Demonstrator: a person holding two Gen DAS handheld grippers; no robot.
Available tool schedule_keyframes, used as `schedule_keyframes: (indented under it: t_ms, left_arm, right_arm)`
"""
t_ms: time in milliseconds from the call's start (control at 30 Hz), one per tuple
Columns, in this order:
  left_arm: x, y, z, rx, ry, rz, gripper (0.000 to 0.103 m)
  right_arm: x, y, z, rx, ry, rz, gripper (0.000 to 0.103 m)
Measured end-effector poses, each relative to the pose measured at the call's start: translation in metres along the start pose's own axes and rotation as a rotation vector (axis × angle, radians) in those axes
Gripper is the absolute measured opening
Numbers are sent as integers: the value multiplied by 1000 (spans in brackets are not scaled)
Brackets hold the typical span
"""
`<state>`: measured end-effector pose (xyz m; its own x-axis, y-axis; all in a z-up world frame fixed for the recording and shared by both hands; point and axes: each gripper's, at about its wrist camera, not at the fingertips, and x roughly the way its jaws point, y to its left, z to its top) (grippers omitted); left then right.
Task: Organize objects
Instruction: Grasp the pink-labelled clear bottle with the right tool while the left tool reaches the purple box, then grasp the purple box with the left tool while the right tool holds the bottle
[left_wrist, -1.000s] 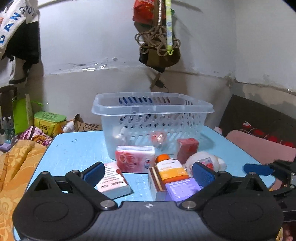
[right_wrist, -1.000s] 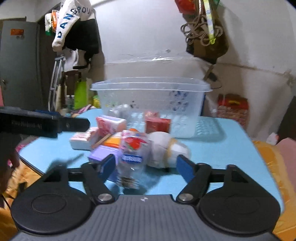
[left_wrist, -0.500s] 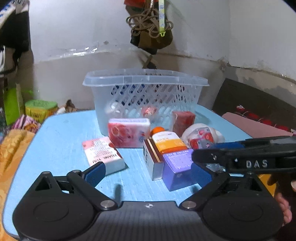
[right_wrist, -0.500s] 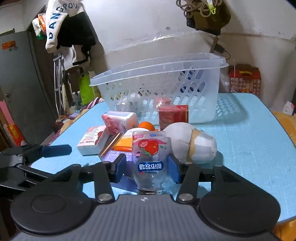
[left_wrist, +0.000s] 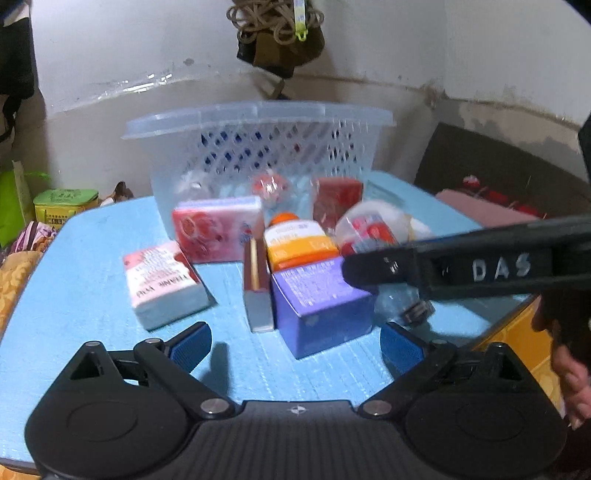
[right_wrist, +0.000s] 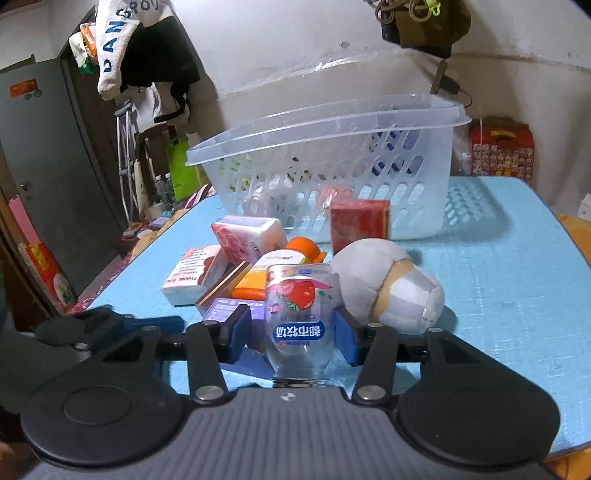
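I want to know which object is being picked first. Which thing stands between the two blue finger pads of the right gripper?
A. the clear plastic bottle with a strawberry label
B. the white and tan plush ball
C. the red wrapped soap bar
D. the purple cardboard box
A: in the right wrist view the clear plastic bottle with a strawberry label sits between the pads of the right gripper, which have closed in beside its sides.

A blue table (right_wrist: 517, 280) stands against a stained white wall (left_wrist: 147, 48). A knot of rope (left_wrist: 275, 22) hangs above — beside the table sit a green tin (left_wrist: 64, 203) and a red carton (right_wrist: 502, 151). Clothes (right_wrist: 125, 44) hang near a grey door (right_wrist: 40, 177).
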<state>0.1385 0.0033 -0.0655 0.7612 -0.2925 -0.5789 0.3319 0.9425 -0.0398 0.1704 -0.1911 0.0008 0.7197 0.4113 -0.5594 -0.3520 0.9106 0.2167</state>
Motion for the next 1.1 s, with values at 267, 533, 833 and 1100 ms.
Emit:
schedule_keyframes:
  t_ms: [267, 533, 833, 1100]
  left_arm:
    - [9, -14, -1, 9, 5, 18, 99]
    - [14, -21, 1, -57, -21, 118, 91]
    - [7, -20, 3, -79, -28, 133, 56]
    - [3, -9, -5, -26, -68, 99, 57]
  right_arm:
    - [-21, -6, 2, 5, -26, 4, 44]
    - [-38, -19, 4, 31, -65, -32, 44]
    - [-40, -19, 1, 10, -58, -24, 44]
    - [-37, -31, 2, 29, -52, -28, 44]
